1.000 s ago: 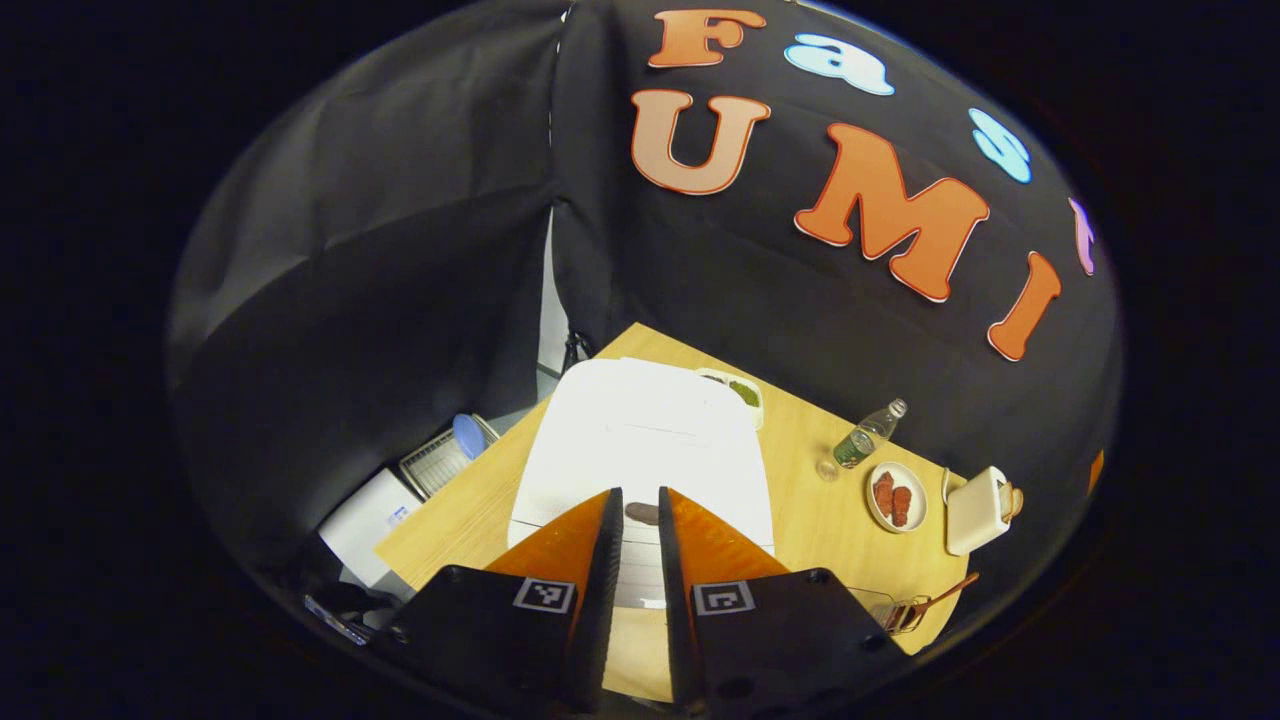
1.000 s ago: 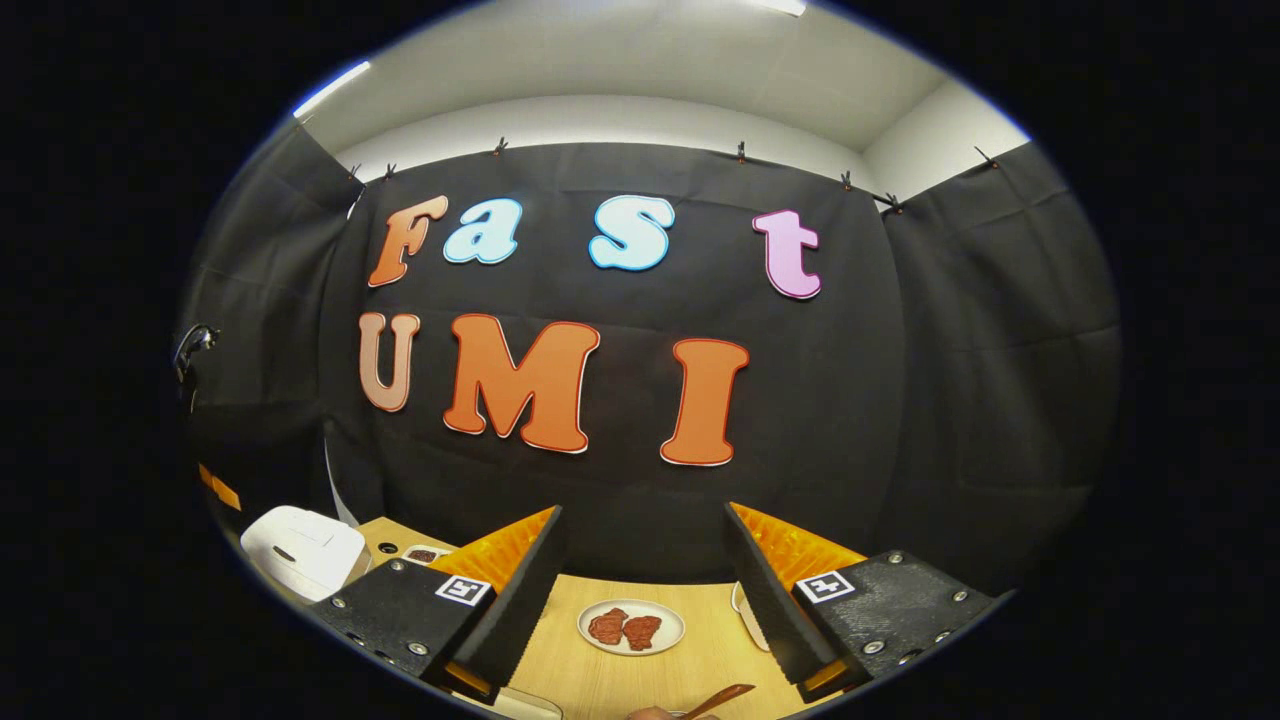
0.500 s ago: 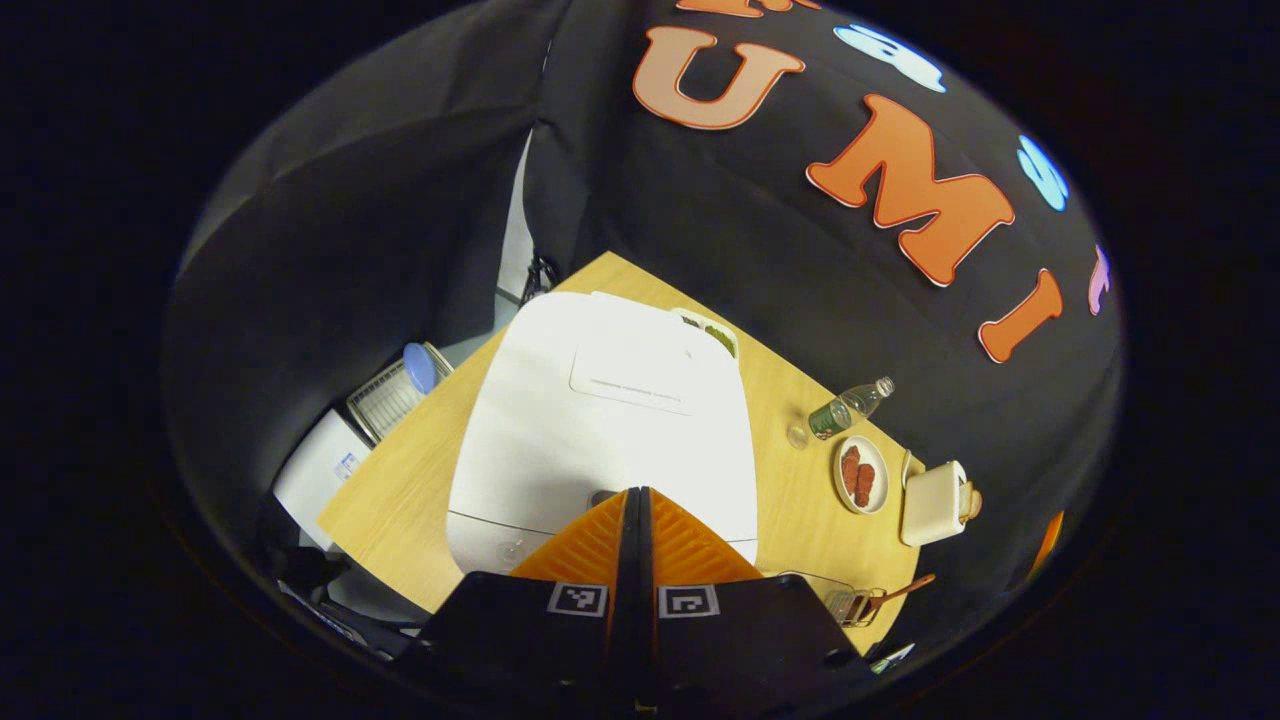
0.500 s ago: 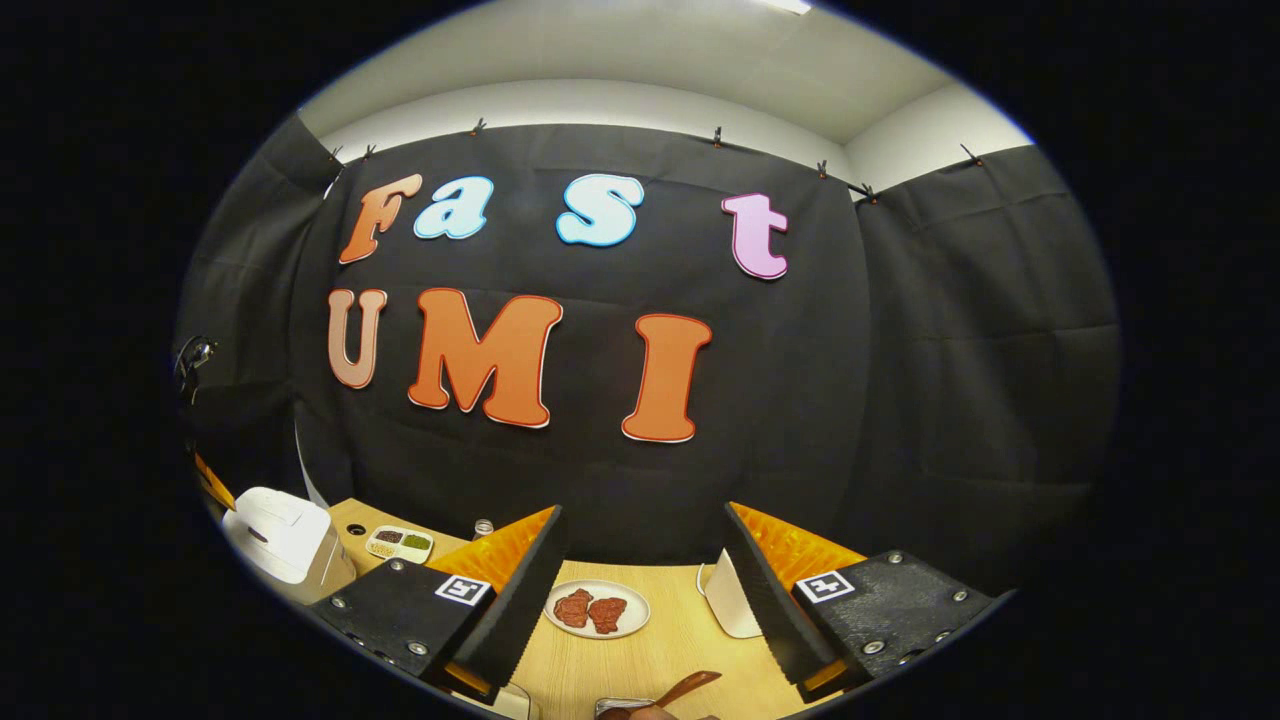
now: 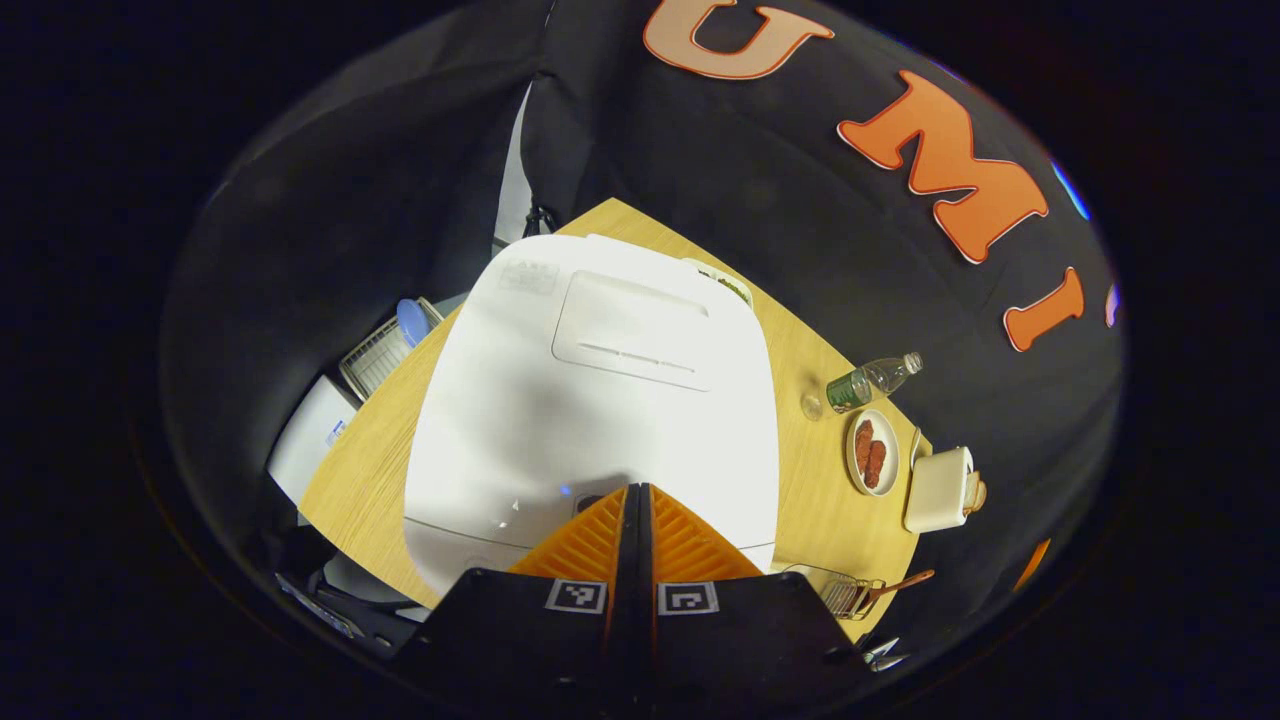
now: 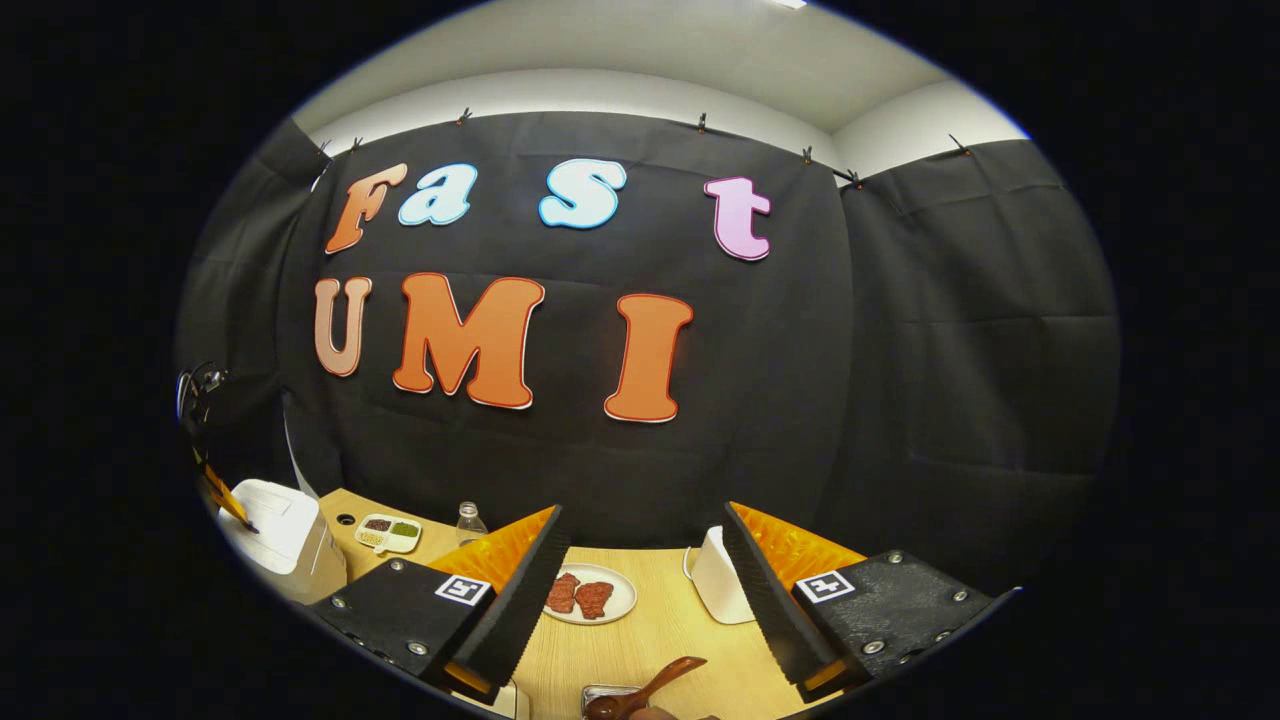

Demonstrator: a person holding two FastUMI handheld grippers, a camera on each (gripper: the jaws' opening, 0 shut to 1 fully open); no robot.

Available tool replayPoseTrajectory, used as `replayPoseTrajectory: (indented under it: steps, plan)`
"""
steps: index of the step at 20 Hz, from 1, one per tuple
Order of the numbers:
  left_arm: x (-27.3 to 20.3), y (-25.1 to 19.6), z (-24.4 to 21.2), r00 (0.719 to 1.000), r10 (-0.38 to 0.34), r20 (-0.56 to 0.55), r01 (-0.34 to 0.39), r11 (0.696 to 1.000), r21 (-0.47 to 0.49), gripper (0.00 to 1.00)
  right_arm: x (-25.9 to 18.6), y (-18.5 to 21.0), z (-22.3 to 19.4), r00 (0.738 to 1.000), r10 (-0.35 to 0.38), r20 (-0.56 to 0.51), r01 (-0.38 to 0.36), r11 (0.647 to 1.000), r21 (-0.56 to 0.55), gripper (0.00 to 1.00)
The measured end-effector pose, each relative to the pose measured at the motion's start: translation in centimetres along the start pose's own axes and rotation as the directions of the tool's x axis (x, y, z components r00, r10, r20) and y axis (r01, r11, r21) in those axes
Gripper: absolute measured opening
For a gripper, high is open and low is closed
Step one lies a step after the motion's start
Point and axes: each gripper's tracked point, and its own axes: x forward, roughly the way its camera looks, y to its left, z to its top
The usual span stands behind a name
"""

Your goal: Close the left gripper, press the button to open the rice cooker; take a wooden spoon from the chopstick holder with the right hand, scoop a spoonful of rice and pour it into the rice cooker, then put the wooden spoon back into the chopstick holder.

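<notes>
The white rice cooker (image 5: 590, 400) stands with its lid down on the wooden table (image 5: 830, 500). My left gripper (image 5: 637, 487) is shut with nothing in it, its tips at the dark button (image 5: 588, 497) on the cooker's front edge; whether they touch it I cannot tell. The wooden spoon (image 5: 900, 583) leans in the wire chopstick holder (image 5: 838, 592) at the table's near right. In the right gripper view my right gripper (image 6: 645, 530) is open and empty above the table, with the spoon (image 6: 650, 685) and holder (image 6: 600, 694) just below and in front of it. The cooker (image 6: 280, 530) sits far left there.
A plate of red food (image 6: 590, 595), a white toaster-like box (image 6: 715, 590), a water bottle (image 6: 468, 520) and a small divided dish (image 6: 390, 533) stand along the table's back. Off the table's left edge lie a wire rack (image 5: 380, 350) and a white box (image 5: 310, 450).
My left gripper went from slightly open to shut and dropped closer to the cooker's front. The right gripper tilted down a little, bringing the spoon further into view.
</notes>
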Motion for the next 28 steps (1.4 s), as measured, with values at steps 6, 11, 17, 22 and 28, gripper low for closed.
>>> replayPoseTrajectory:
  steps: [6, 11, 17, 22, 28]
  plan:
    - [0.7, 0.6, -0.5, 1.000, 0.007, 0.009, -0.007, 1.000, -0.022, 0.06, 0.5, 0.5, -0.4, 1.000, 0.012, -0.011, -0.012, 1.000, 0.014, 0.95]
    - [0.1, 0.6, -0.5, 0.998, 0.009, 0.057, -0.010, 1.000, 0.013, 0.06, 1.2, 1.9, -0.2, 0.998, 0.055, -0.009, -0.055, 0.998, 0.044, 0.95]
    - [-6.5, -1.9, 6.1, 0.916, -0.076, 0.393, 0.054, 0.996, 0.069, 0.08, 1.6, 2.6, 0.7, 0.996, 0.086, 0.013, -0.086, 0.995, 0.041, 0.95]
    - [-13.2, -3.5, 11.0, 0.721, -0.035, 0.692, -0.076, 0.989, 0.130, 0.05, 1.6, 3.2, 0.6, 0.993, 0.114, 0.013, -0.114, 0.993, 0.023, 0.95]
    - [-18.0, -4.7, 9.6, 0.610, -0.042, 0.791, -0.136, 0.978, 0.156, 0.05, 1.3, 3.0, 0.1, 0.992, 0.126, 0.006, -0.127, 0.992, 0.023, 0.95]
